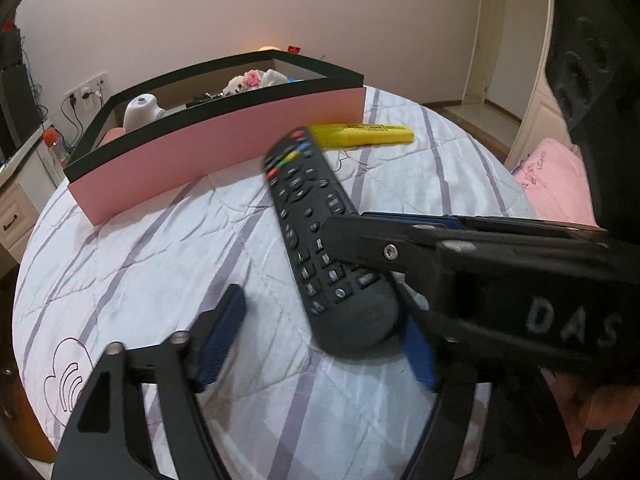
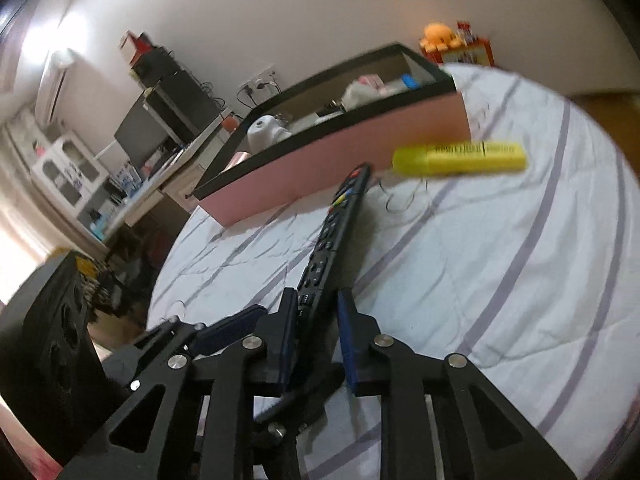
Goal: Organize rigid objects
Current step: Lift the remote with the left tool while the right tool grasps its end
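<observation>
- The right gripper (image 2: 316, 320) is pinching the near end of a black TV remote (image 2: 336, 236); in the right wrist view its blue pads sit against both long edges, low in the middle of the frame.
- In the left wrist view the same remote (image 1: 316, 236) runs from centre toward the lower right, with the right gripper's black finger across its lower buttons.
- The left gripper (image 1: 320, 344) is spread wide and holds nothing; one blue pad (image 1: 222, 340) stands at lower centre-left, apart from the remote, the other shows just under the remote's near end.
- The remote seems raised at its grasped end off the striped bedspread (image 1: 168, 264); whether its far tip touches the cloth I cannot tell.
- A pink box with black rim (image 1: 224, 148) sits upper left, already holding a white gadget (image 1: 140, 112) and other bits.
- A yellow highlighter (image 1: 364, 135) lies on the bedspread beside the box's right end.
- This looks like the carrying step: next the remote needs lifting over the black rim and releasing inside; the highlighter is not yet stowed.
</observation>
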A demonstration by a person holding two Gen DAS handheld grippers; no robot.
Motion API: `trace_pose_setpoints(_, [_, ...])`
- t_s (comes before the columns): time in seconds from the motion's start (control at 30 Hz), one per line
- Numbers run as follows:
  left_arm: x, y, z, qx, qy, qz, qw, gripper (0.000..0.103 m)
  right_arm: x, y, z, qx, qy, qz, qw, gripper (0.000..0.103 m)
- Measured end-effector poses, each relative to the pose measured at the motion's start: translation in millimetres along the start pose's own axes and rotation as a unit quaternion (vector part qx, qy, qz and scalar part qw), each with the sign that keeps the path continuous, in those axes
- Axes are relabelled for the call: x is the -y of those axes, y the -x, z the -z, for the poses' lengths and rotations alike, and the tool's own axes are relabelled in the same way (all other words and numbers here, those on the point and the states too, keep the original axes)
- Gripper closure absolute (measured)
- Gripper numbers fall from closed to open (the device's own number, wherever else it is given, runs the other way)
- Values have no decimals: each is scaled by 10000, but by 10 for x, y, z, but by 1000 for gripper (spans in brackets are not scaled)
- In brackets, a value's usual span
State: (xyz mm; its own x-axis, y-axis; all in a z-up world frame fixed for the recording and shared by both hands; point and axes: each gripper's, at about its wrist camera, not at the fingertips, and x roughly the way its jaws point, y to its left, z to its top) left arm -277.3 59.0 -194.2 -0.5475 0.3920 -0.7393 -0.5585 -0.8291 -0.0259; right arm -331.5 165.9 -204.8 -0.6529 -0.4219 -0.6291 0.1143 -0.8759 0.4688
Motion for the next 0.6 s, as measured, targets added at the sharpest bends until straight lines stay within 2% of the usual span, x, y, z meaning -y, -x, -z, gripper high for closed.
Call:
trace_pose_setpoints(0.2, [-3,-20,-20,-15,249,47,9997,18,-24,27,20,-119,157,-28,9998,85])
trace_pose_setpoints(0.3, [19,-26,-15,-38,213,54,9998,17,-29,45,29,-212,328,112,9992,85])
trace_pose_setpoints(0.43, [24,-31,-4,-69,252,56,9996,13,-177,43,46,-306,869,479,9946,85])
trace_pose_setpoints(0.6, [5,-16,8,-5,307,119,9995,15,-205,29,38,-388,857,474,9944,85])
